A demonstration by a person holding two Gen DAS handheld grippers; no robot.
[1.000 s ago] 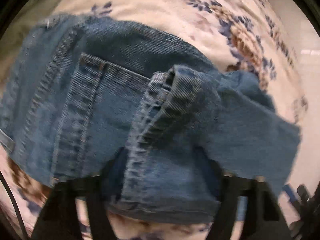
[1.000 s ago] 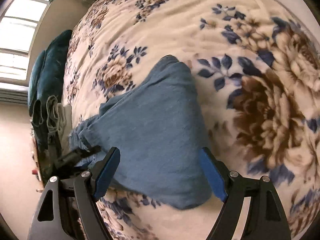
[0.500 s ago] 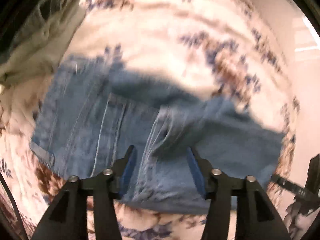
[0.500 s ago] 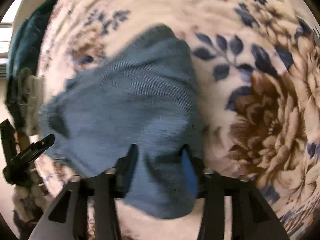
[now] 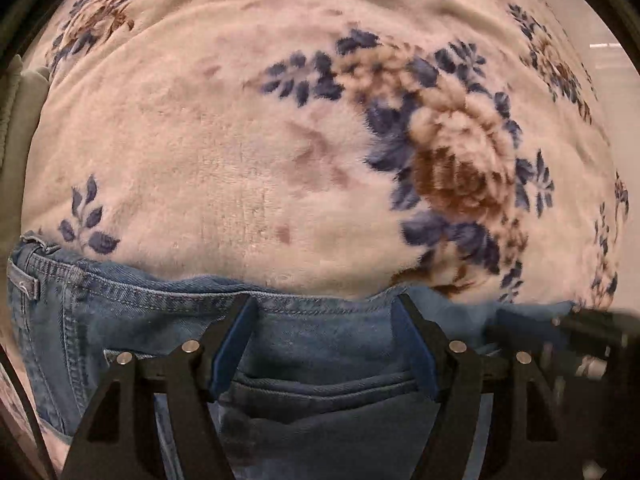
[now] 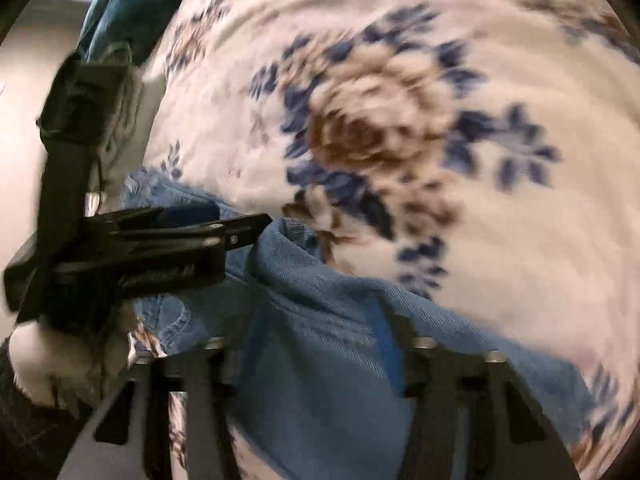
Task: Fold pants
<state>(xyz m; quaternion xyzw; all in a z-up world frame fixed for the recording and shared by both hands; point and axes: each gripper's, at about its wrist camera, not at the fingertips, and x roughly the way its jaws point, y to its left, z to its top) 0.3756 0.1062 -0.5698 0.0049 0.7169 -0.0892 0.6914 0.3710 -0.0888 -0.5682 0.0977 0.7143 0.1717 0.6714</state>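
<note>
We see the jeans [image 5: 120, 312] lying folded on the blanket [image 5: 240, 140], at the near edge of both views, with the waistband seam running across the left wrist view and a belt loop at its far left.

Our left gripper [image 5: 324, 344] stands wide open over the jeans. Its blue-padded fingers [image 5: 230, 344] are spread to either side of a stretch of denim just below the waistband, above a pocket edge. Denim fills the gap between them, but the pads do not pinch it; we cannot tell whether the tips press on the cloth.

Our right gripper [image 6: 316, 344] is also spread, its jaws set well apart over a raised fold of the jeans [image 6: 320, 360]. That view is blurred, so we cannot tell whether its fingers touch the fabric. It has hold of nothing that we can make out.

In the right wrist view the left gripper [image 6: 240, 228] reaches in from the left, its tips over the jeans, with a gloved hand [image 6: 60, 360] below it. A teal cushion [image 6: 128, 4] lies at the blanket's far edge.
</note>
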